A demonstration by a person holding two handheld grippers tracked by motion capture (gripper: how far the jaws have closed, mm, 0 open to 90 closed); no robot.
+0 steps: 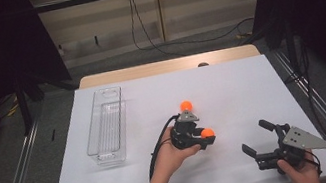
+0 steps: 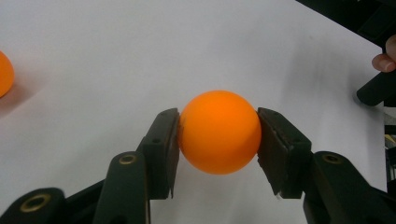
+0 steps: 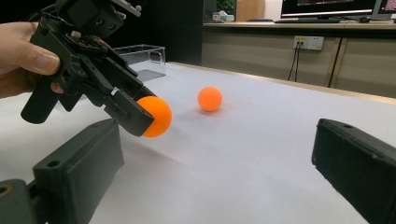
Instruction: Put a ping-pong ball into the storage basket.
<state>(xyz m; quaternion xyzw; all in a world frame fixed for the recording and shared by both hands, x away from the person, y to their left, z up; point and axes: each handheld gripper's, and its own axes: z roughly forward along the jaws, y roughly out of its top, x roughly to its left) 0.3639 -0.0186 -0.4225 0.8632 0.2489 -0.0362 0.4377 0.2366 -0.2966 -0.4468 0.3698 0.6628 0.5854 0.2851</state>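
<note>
An orange ball (image 2: 219,132) sits pinched between the two black jaws of my left gripper (image 2: 218,140), which is shut on it. In the high view that gripper (image 1: 205,138) and its ball (image 1: 208,132) are at mid-table, low over the white sheet. A second orange ball (image 1: 186,105) rests loose on the sheet just behind; it is also at the left edge of the left gripper view (image 2: 3,73). My right gripper (image 1: 255,137) stands open near the front right with nothing between its jaws. The right gripper view has the held ball (image 3: 156,116) and the loose ball (image 3: 209,99).
A clear, long plastic bin (image 1: 106,127) stands at the left of the white sheet (image 1: 230,79), with nothing visible inside. The wooden table edge (image 1: 167,66) runs along the back. Cables lie on the floor beyond.
</note>
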